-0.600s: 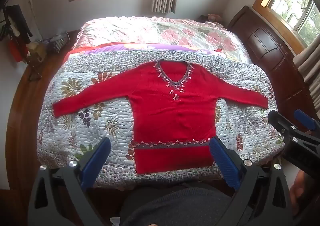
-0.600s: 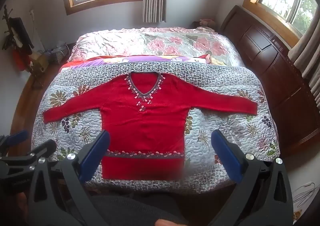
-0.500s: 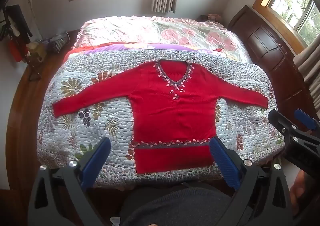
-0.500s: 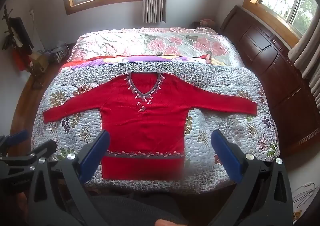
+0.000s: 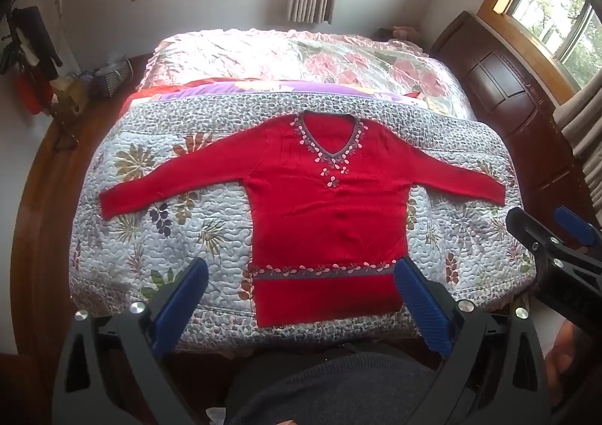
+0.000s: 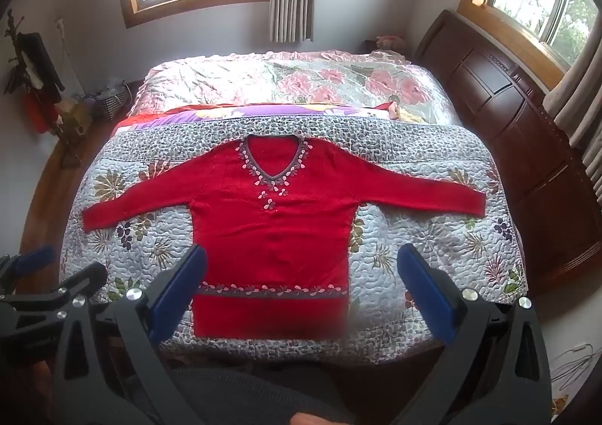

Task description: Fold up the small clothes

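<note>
A small red sweater with a beaded V-neck lies flat, face up, on a flowered quilt, both sleeves spread sideways and its hem toward me. My left gripper hangs open above the near bed edge, its blue pads framing the hem without touching it. My right gripper is open too, held high over the near edge with nothing between its pads. Each gripper shows at the side of the other's view: the right gripper, the left gripper.
The quilt covers the near half of a bed with a pink flowered cover behind. A dark wooden headboard runs along the right, a cluttered stand is at the far left. A person's dark-clothed lap fills the bottom.
</note>
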A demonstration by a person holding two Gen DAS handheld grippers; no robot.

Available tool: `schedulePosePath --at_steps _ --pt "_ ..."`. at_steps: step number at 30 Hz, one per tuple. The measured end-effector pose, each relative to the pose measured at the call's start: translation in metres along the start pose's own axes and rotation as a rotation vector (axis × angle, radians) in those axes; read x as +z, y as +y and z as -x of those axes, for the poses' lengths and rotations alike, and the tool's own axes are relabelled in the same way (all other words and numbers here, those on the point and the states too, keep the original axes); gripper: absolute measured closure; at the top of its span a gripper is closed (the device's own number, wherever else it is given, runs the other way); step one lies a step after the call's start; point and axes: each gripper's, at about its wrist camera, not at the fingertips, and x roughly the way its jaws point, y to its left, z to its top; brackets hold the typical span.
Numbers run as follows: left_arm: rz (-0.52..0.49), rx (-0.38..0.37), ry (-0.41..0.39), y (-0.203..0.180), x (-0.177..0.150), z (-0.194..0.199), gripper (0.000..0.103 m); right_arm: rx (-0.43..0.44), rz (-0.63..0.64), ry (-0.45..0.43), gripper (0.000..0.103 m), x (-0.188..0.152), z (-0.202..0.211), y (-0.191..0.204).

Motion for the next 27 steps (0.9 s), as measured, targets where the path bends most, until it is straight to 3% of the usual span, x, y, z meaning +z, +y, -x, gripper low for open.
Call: schedulePosePath --at_steps 27 --pt "0.004 -0.002 0.002 0.0039 0.0027 -0.0034 0.004 0.002 -0.003 0.0 0.003 -0.0007 -0.006 0.0039"
